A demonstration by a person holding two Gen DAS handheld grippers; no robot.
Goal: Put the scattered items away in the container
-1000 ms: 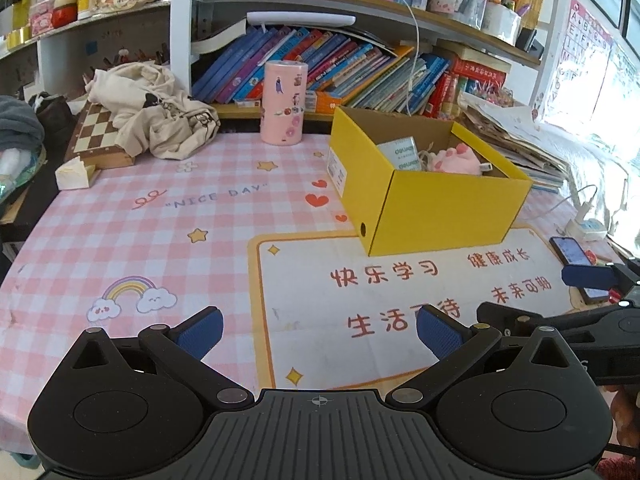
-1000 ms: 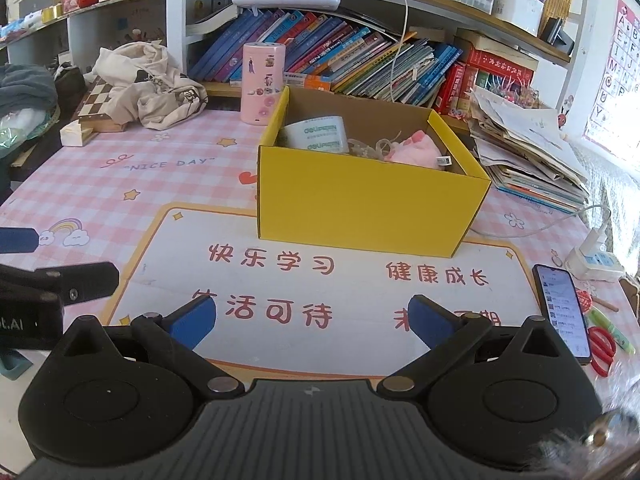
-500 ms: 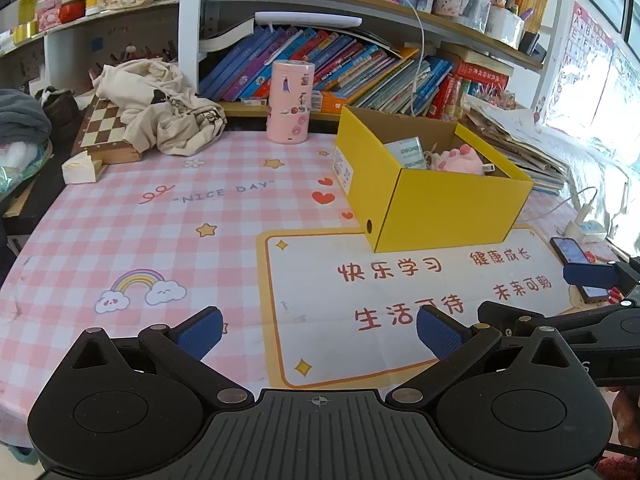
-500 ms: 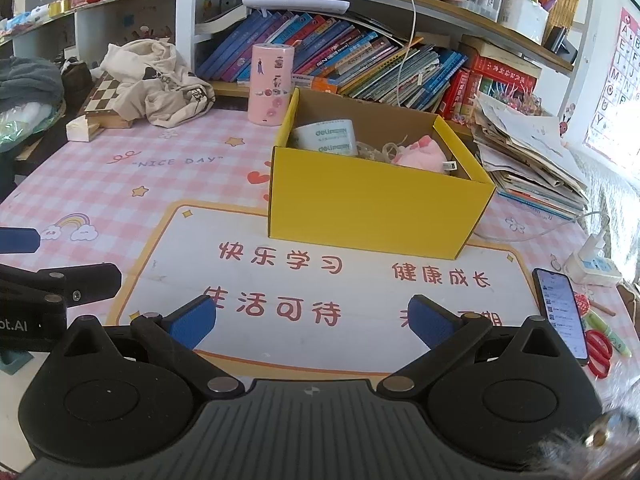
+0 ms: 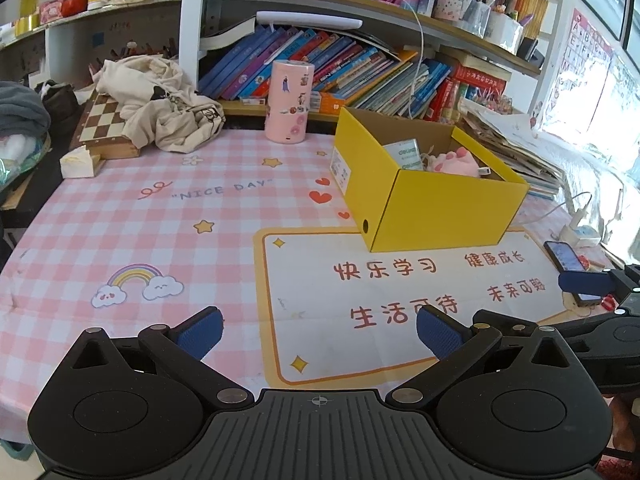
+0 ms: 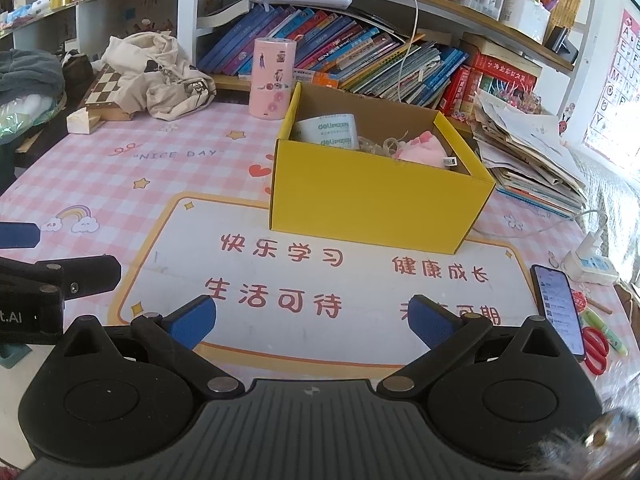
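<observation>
Both tools [image 5: 319, 330] [image 6: 312, 320] gaping, yellow box [image 6: 372, 204] ahead, apart.

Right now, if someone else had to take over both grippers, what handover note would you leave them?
Left gripper: open, empty, above the printed desk mat near the front edge.
Right gripper: open, empty, facing the yellow cardboard box.
In the box already: a white tape roll, a pink plush toy and some clear tangled bits beside it.
Done: those items are stowed; the mat in front of the box shows no loose items.
Left: red scissors and a green pen-like item lie at the right edge, beside a smartphone; probably ask whether these belong in the box.
</observation>
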